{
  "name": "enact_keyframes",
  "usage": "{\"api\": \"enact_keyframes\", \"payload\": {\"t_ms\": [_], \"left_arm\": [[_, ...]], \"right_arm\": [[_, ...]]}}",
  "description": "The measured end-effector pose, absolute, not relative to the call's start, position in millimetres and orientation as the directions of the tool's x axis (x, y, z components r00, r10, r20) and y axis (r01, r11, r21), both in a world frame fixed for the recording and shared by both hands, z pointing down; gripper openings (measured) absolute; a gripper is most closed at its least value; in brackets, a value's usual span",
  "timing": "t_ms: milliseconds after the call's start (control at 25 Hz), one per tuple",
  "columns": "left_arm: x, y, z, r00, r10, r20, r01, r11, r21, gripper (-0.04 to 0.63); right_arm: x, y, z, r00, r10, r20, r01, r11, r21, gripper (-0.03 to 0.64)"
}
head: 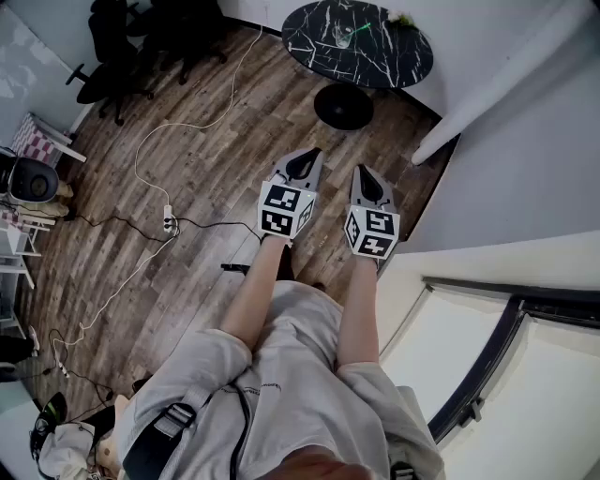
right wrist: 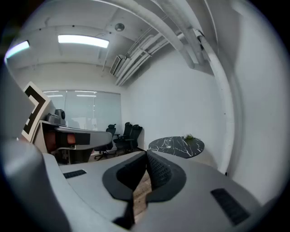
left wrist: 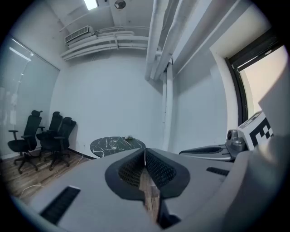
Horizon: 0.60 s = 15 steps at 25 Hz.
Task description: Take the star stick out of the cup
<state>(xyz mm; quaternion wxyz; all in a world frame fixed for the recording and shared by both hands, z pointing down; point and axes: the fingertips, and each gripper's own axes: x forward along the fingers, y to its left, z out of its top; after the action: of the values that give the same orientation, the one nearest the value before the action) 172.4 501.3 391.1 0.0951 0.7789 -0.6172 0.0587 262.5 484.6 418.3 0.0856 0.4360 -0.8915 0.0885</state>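
Observation:
A clear cup [head: 343,36] stands on the round black marble table [head: 375,56] at the far end of the room. A thin green stick [head: 366,27] leans out of it; its star end is too small to make out. My left gripper [head: 308,156] and right gripper [head: 362,172] are held side by side over the wooden floor, well short of the table and pointing toward it. Both are shut with nothing between the pads. The table [left wrist: 118,146] appears small beyond the closed left gripper [left wrist: 145,152]. The right gripper [right wrist: 146,154] also faces the table [right wrist: 176,145], where the cup [right wrist: 167,142] is a tiny shape.
Black office chairs [head: 122,47] stand at the far left. A white cable and power strip [head: 169,223] lie on the floor left of the grippers. A white wall and slanted pipe [head: 487,94] close off the right, with a window frame [head: 487,366] below. A small green plant [head: 405,18] sits on the table.

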Motion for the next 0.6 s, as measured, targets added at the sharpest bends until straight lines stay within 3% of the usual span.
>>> {"api": "enact_keyframes", "payload": {"t_ms": [600], "left_arm": [[153.8,422.1,397.0,0.249,-0.94,0.234,-0.968,-0.237,0.079,0.023]], "right_arm": [[233.0,408.8,414.7,-0.649,-0.734,0.202,-0.761,0.624,-0.179,0.035]]}}
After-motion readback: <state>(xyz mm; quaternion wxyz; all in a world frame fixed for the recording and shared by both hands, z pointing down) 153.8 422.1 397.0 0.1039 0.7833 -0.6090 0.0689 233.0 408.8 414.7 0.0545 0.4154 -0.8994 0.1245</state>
